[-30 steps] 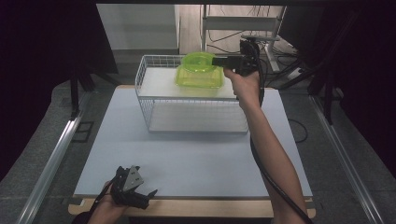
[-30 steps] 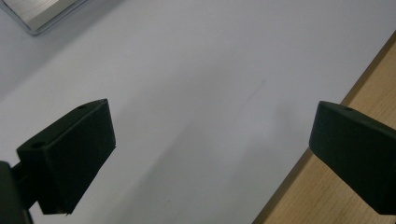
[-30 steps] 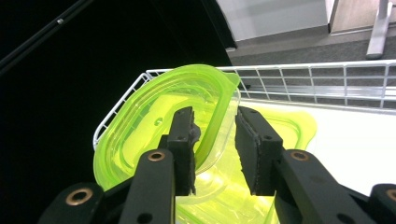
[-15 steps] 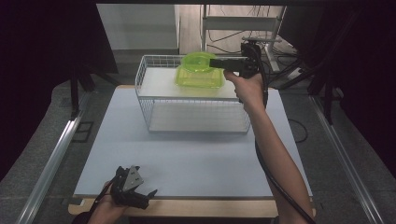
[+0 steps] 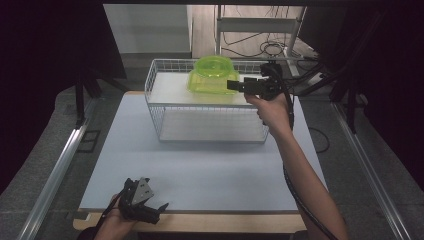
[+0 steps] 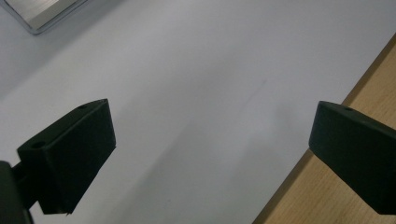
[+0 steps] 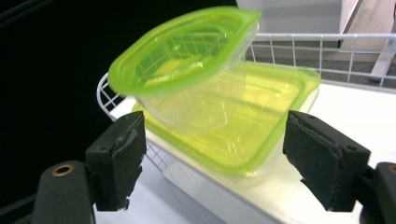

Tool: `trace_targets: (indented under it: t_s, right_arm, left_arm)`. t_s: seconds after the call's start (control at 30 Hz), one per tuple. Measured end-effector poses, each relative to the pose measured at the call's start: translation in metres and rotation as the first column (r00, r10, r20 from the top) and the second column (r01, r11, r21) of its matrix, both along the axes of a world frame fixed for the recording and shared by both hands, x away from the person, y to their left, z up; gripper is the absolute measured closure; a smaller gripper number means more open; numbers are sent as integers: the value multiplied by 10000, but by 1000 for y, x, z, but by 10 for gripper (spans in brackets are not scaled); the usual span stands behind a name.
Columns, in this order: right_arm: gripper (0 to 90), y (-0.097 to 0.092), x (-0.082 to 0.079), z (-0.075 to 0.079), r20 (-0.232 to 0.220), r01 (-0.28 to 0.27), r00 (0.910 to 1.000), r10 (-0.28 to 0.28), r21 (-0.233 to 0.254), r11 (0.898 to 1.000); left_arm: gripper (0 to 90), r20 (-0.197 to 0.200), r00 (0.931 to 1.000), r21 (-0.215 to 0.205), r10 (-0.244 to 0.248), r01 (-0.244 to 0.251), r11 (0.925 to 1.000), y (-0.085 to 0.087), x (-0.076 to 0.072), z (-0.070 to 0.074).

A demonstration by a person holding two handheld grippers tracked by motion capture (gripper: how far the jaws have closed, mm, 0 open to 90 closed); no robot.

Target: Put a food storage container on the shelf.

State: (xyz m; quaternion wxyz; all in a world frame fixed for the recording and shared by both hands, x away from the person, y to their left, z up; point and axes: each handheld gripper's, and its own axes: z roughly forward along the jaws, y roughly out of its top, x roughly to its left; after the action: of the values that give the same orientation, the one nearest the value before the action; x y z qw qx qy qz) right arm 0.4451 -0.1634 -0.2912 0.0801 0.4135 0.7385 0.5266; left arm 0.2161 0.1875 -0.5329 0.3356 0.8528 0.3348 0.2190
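A round clear container with a lime-green lid (image 7: 182, 51) leans tilted on a square green-lidded container (image 7: 243, 121). Both sit on the top shelf of a white wire rack (image 5: 210, 117), seen in the high view as a green stack (image 5: 212, 75). My right gripper (image 5: 234, 86) points left at the stack from just beside it. Its jaws have just been opening, and in the right gripper view my right gripper (image 7: 215, 135) stands open, short of the containers, with nothing pressed between its pads. At the table's near left edge, my left gripper (image 5: 159, 212) rests in a hand. My left gripper (image 6: 210, 126) is open over the mat.
A pale grey-white mat (image 5: 200, 170) covers the table, with a wooden strip (image 5: 225, 222) along the near edge. The wire rack has a raised rim (image 7: 327, 37) around its top shelf. Metal rails (image 5: 55, 170) run along both sides, and cables lie on the floor behind.
The right gripper's jaws have opened and let go of the round container, which now leans on the square one. The right hand has drawn back toward me. The left gripper stayed put.
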Motion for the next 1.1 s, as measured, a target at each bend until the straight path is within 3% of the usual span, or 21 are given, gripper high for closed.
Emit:
trace_targets:
  t_s: [0.13, 0.4, 0.6, 0.87, 1.1]
  right_arm:
    - [216, -4, -9, -5, 90, -113, 9999, 112, 16, 9999]
    - [207, -5, -27, -16, 501, -347, 9981, 369, -434, 9985]
    - [204, -8, -36, -29, 474, -479, 9976, 506, -566, 9972]
    - [187, -14, -45, -46, 392, -588, 9973, 617, -709, 9957]
    - [161, -17, -53, -63, 480, -633, 9965, 689, -1097, 9919]
  left_arm:
    - [5, -21, 10000, -78, 25, -25, 10000, -1, 0, 0]
    - [6, -19, 10000, 19, 1, -1, 10000, -1, 0, -1]
    - [5, -56, 10000, 141, -26, 27, 9999, -1, 0, -1]
    - [5, -120, 9999, -92, 72, -73, 9999, 0, 0, 0]
    - [5, -157, 9999, 37, 46, -46, 10000, 0, 0, 0]
